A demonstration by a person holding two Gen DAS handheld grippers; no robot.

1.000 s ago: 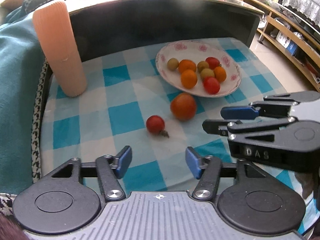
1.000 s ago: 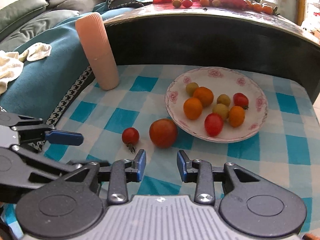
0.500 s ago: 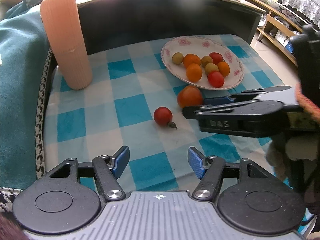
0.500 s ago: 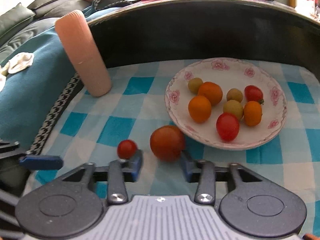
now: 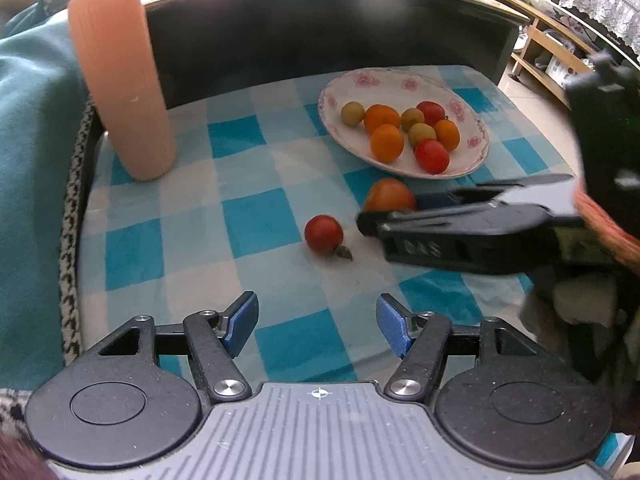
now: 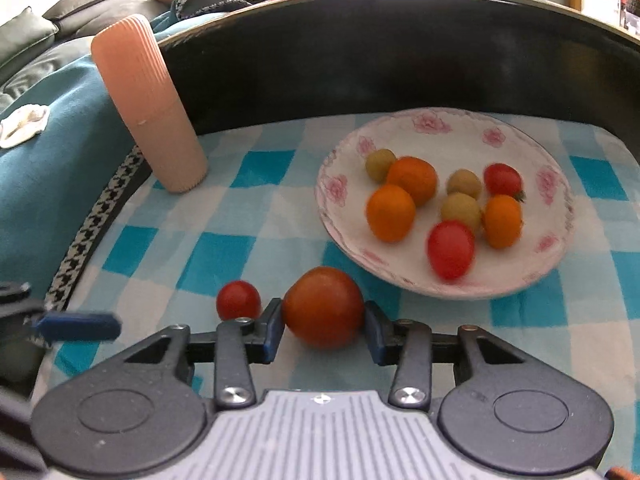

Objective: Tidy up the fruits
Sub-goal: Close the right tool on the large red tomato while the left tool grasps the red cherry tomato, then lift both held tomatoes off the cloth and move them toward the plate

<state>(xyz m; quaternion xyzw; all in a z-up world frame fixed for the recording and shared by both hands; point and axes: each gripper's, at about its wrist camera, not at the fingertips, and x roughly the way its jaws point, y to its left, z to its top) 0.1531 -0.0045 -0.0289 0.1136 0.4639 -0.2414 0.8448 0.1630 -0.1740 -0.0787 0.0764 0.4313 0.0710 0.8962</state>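
A large orange-red tomato (image 6: 322,306) lies on the blue checked cloth just in front of a flowered white plate (image 6: 440,128). My right gripper (image 6: 324,330) stands open, one blue pad close on each side of the tomato. A small red cherry tomato (image 6: 238,300) sits just left of its left finger. The plate holds several small orange, red and yellow-green fruits. In the left wrist view my left gripper (image 5: 318,328) is open and empty, nearer the cloth's front edge, with the cherry tomato (image 5: 324,234) ahead of it. The right gripper (image 5: 394,212) reaches in from the right around the large tomato (image 5: 390,196).
A tall pink ribbed cylinder (image 5: 124,80) stands at the cloth's back left. A dark curved wall (image 6: 360,52) rises behind the cloth, with more fruit and a red bag on top. A teal blanket (image 5: 28,140) borders the left edge.
My right gripper has moved forward until its fingers flank the large tomato. The left gripper has drawn back a little and stayed open. Both tomatoes rest where they were.
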